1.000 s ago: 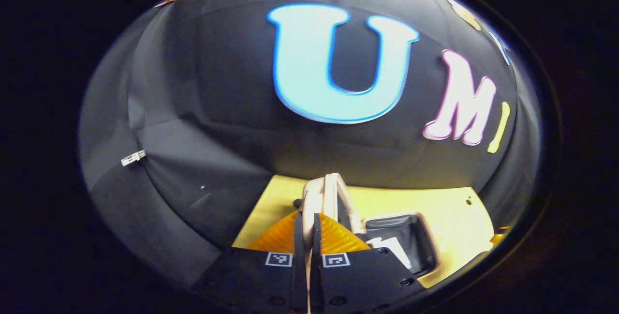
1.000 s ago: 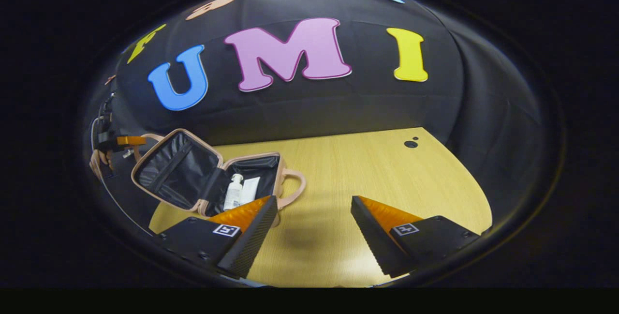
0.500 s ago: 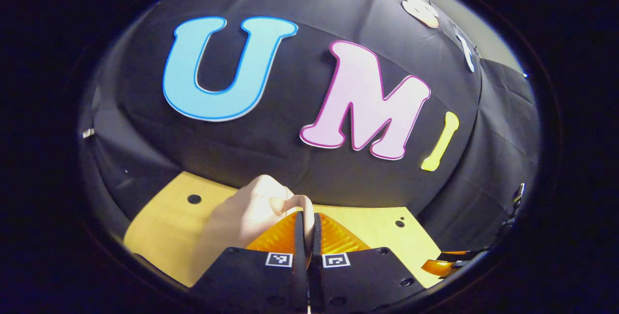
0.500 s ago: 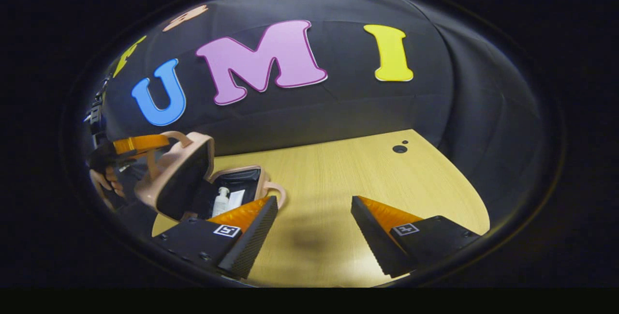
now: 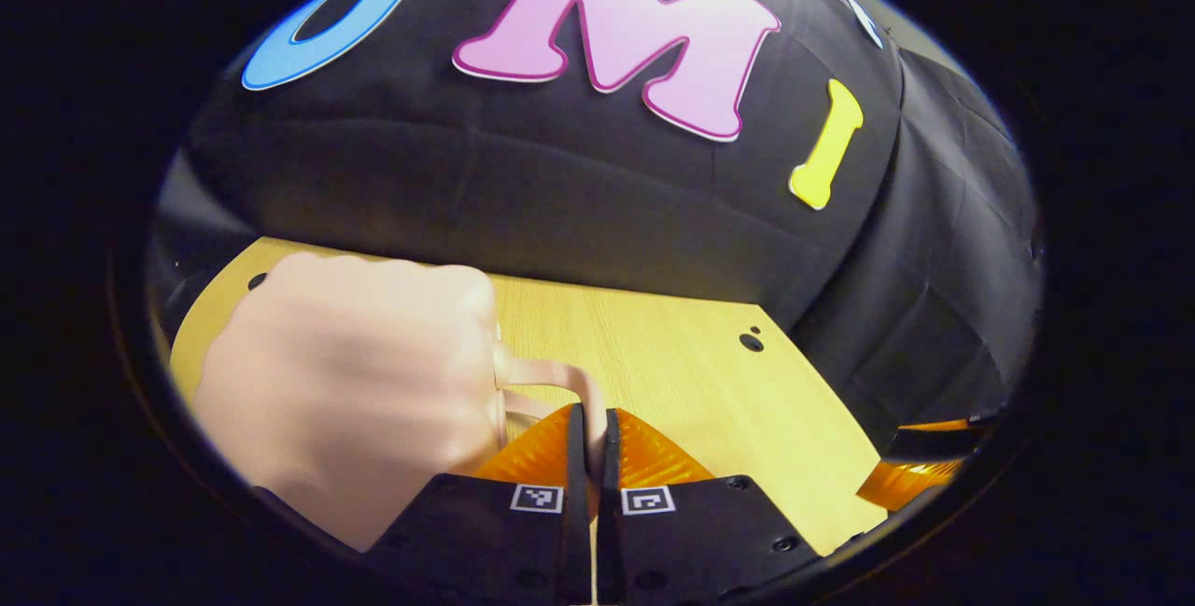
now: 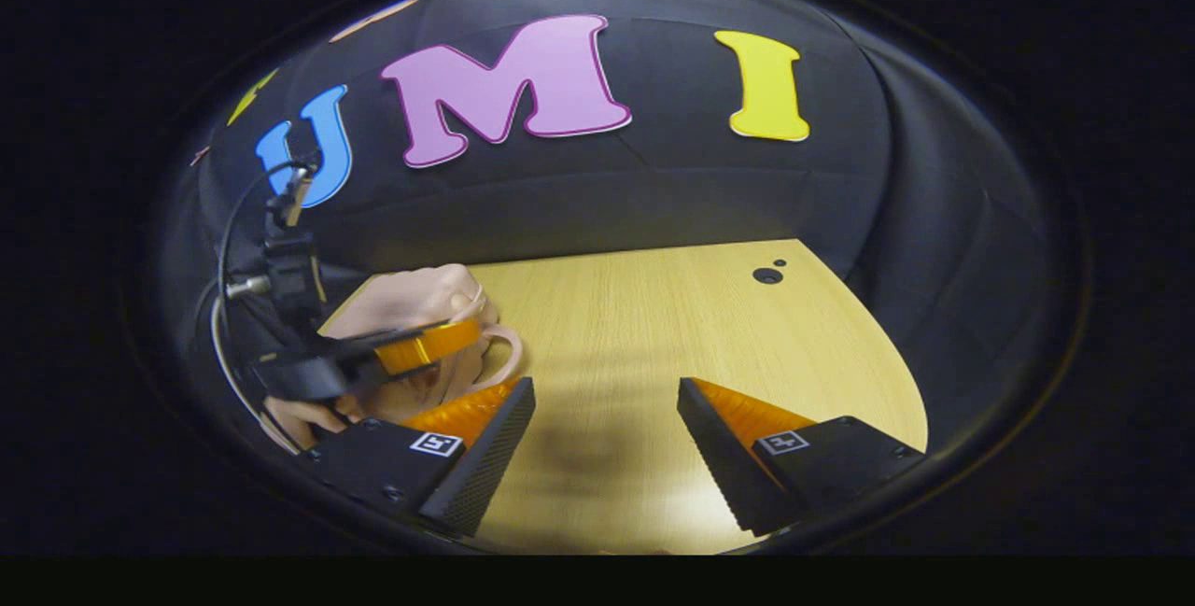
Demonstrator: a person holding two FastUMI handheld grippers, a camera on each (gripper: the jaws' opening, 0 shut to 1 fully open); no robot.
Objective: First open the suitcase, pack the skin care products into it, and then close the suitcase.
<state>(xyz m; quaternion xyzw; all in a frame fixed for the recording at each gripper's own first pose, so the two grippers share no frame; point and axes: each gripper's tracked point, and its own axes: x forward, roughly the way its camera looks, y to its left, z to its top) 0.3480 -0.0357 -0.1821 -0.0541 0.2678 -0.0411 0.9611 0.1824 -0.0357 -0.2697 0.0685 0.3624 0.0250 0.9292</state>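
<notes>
A light wooden table (image 6: 653, 326) with small round holes (image 6: 767, 275) near its far corner stands against the booth's creased black cloth wall (image 6: 653, 195).

Suitcase (image 6: 411, 307) on desk (image 6: 653, 326) at its left end, wall behind. L gripper (image 6: 448, 341) at its handle (image 5: 560, 377); R gripper (image 6: 605, 419) apart, over desk to the right.

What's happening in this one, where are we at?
A person is working two tongs at a wooden table. The left tongs are shut on the handle of a pink suitcase, whose lid is down over the case. The right tongs hover open over bare tabletop, holding nothing.
</notes>
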